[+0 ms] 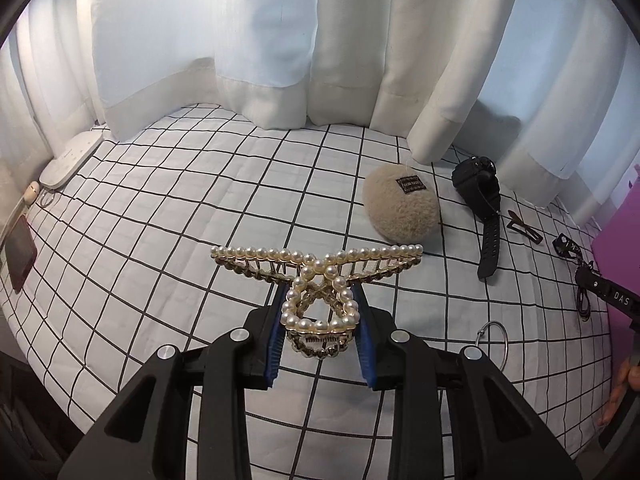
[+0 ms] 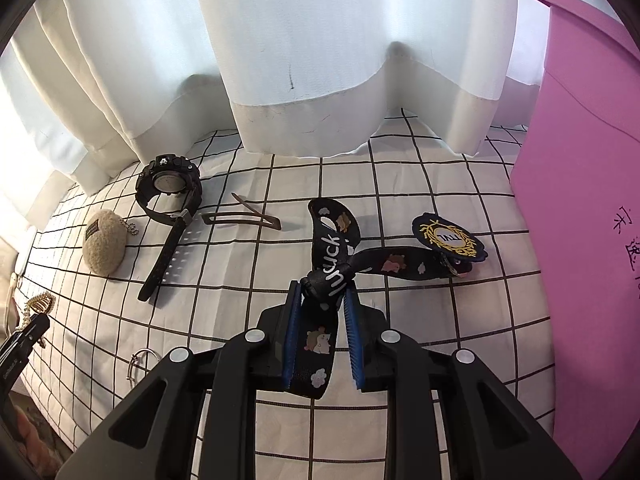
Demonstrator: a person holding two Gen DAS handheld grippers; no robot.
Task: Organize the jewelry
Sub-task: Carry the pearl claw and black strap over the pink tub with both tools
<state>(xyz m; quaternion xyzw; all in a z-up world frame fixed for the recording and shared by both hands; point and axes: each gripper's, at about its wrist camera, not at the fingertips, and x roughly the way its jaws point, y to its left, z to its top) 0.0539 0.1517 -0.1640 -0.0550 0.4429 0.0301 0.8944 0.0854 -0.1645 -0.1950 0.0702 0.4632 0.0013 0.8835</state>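
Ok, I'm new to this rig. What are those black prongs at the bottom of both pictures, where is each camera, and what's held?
There is no robot arm: a person holds a two-finger gripper in each hand, and a fisheye camera on each looks forward along its fingers. The prongs are those fingers.

In the left wrist view, the left gripper is shut on a pearl clip.

In the right wrist view, the right gripper is shut on a black bow, which has a round patch at one end.

Lying on the checked sheet: a black watch, a fuzzy pouch, a brown hair clip and a metal ring. A pink box stands to the right.
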